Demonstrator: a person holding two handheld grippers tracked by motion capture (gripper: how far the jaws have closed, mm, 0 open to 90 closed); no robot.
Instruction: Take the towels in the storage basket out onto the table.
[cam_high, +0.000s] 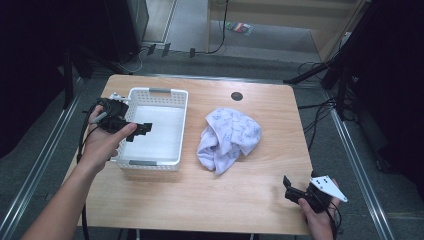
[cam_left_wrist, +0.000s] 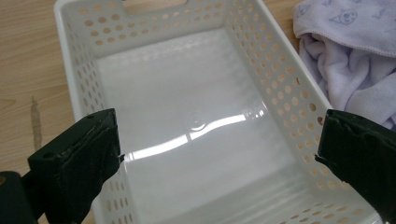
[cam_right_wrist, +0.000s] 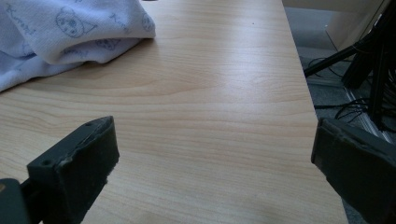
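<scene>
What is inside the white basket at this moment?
Nothing: the white basket shows a bare, glossy floor. The left gripper hovers open over it. The towel lies crumpled on the table beside it; whatever the folds cover is hidden.

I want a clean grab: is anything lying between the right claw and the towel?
Nothing visible. Bare table runs from the open right claw to the crumpled towel, which lies beside the white basket.

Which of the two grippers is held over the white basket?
The left gripper: its open jaws hang over the empty white basket. The right gripper sits open at the table's near right corner, short of the lilac towel.
</scene>
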